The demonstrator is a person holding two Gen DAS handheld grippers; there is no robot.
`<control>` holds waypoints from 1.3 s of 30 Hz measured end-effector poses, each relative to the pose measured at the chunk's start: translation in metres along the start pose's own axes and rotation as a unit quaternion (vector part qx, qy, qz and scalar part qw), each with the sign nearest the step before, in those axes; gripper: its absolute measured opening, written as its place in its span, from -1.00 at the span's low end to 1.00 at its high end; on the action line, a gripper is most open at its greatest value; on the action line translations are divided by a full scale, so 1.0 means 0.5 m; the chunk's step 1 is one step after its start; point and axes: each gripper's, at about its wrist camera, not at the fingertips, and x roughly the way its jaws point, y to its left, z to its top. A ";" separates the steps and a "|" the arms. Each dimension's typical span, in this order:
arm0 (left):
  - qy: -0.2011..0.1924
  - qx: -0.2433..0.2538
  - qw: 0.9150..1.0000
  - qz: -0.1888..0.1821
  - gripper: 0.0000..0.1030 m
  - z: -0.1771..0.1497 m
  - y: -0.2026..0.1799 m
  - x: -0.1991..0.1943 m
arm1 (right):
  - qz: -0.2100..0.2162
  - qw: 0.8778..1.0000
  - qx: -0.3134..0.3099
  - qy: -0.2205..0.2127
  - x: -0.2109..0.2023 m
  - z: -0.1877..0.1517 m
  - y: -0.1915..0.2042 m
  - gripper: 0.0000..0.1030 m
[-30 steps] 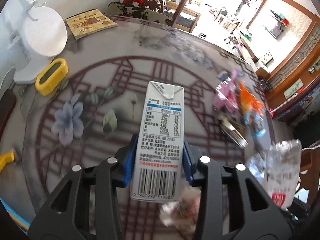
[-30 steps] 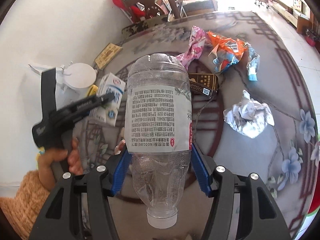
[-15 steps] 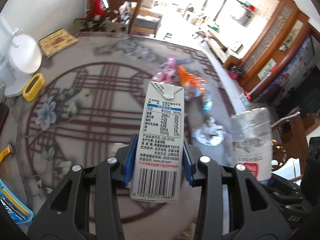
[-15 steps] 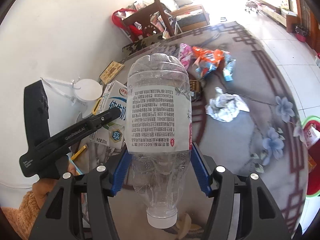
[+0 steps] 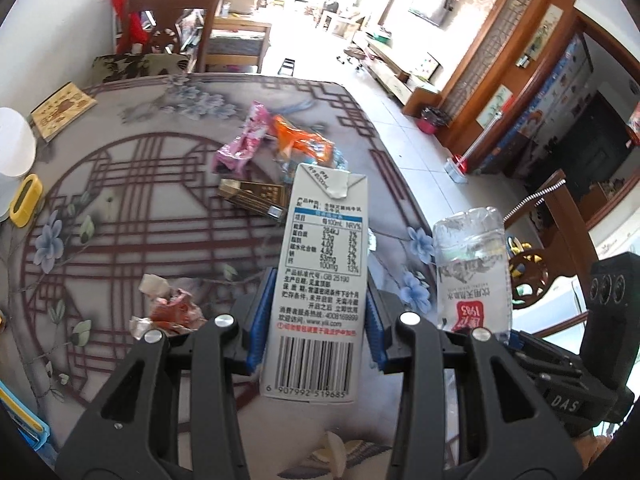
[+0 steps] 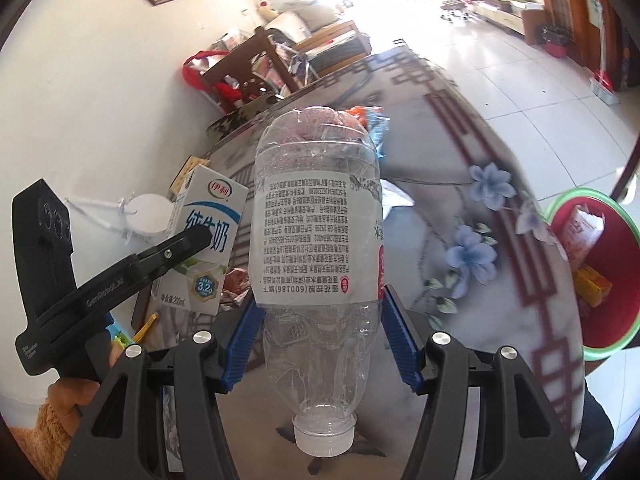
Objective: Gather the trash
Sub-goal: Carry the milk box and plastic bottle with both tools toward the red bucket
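My left gripper (image 5: 316,324) is shut on a white milk carton (image 5: 320,264), held upright above the patterned table (image 5: 100,220). In the right wrist view the same milk carton (image 6: 200,240) shows at the left, clamped in the left gripper (image 6: 192,240). An empty clear plastic bottle (image 6: 316,248) hangs cap toward the camera, with my right gripper (image 6: 320,332) shut on it. That plastic bottle (image 5: 472,272) also shows at the right of the left wrist view. A red bin with a green rim (image 6: 600,276) stands beyond the table's right edge with wrappers inside.
Loose trash lies on the table: a pink wrapper (image 5: 244,144), an orange wrapper (image 5: 304,144), a dark gold box (image 5: 252,196) and a crumpled red-white wrapper (image 5: 168,308). A yellow object (image 5: 26,200), a white appliance (image 5: 12,148) and a wooden chair (image 5: 172,28) stand at the far side.
Both grippers have carried their loads to the right across the table and a little up. The red bin has come into the right wrist view.
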 end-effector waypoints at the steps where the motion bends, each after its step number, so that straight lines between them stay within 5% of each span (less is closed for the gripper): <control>1: 0.002 0.003 1.000 -0.005 -0.24 -0.002 -0.009 0.002 | -0.002 1.000 0.001 -0.002 -0.005 0.000 -0.004 0.12; 34: 0.057 0.074 0.994 -0.057 -0.34 -0.004 -0.168 0.093 | -0.057 0.993 0.095 -0.040 -0.084 0.020 -0.193 0.12; 35: 0.057 0.076 0.994 -0.059 -0.32 -0.004 -0.169 0.092 | -0.059 0.993 0.097 -0.043 -0.089 0.020 -0.198 0.12; 37: 0.071 0.080 0.992 -0.061 0.32 -0.010 -0.173 0.103 | -0.067 0.992 0.100 -0.047 -0.099 0.018 -0.208 0.12; 39: 0.083 0.078 0.992 -0.062 0.35 -0.026 -0.173 0.120 | -0.072 0.990 0.108 -0.047 -0.103 0.015 -0.223 0.12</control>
